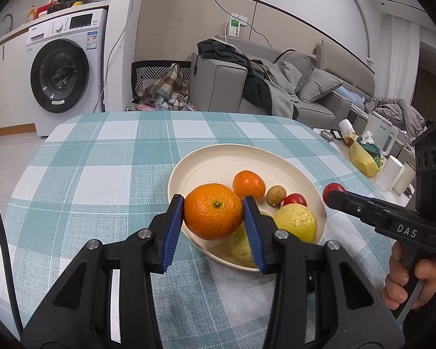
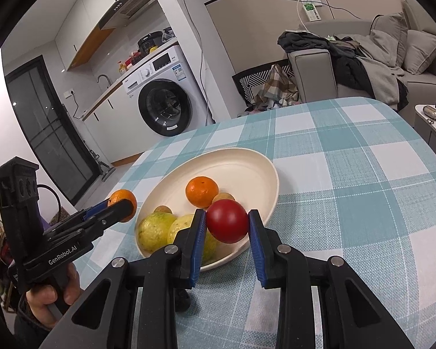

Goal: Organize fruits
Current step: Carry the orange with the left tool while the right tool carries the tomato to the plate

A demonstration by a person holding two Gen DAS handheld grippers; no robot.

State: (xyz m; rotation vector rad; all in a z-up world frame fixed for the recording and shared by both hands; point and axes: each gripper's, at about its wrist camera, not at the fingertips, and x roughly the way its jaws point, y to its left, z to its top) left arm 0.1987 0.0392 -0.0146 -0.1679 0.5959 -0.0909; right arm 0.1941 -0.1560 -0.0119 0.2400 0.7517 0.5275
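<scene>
A: Holding a large orange point(image 1: 213, 215), the left tongs point(image 1: 213, 218) are clamped on it, one blue pad on each flank, stem end facing the camera. In the right wrist view the same fruit shows only partly past the tong tips, off the left edge of the plate point(image 2: 247, 157).

B: Noted. And the right tongs point(image 2: 226, 226)?

A: Clamped on a red tomato point(image 2: 227, 224), pads pressed to both its sides. The tomato hangs over the near rim of the plate. In the left wrist view it peeks out red at the tips, just right of the plate's edge.

B: What lies in the plate itself?

A: A smaller orange point(image 2: 202, 191) toward the middle; a small brown round fruit point(image 1: 275, 195) beside it; a small red tomato point(image 1: 295, 199) next to that; two yellow-green fruits point(image 2: 155, 231) at the near side, touching each other. One sits partly behind the left tongs' right finger.

B: Surface?

A: A counter with a teal-and-white checked cloth point(image 1: 101, 160). The plate rests on it. A hand point(image 1: 412, 279) grips the right tongs' handle.
</scene>
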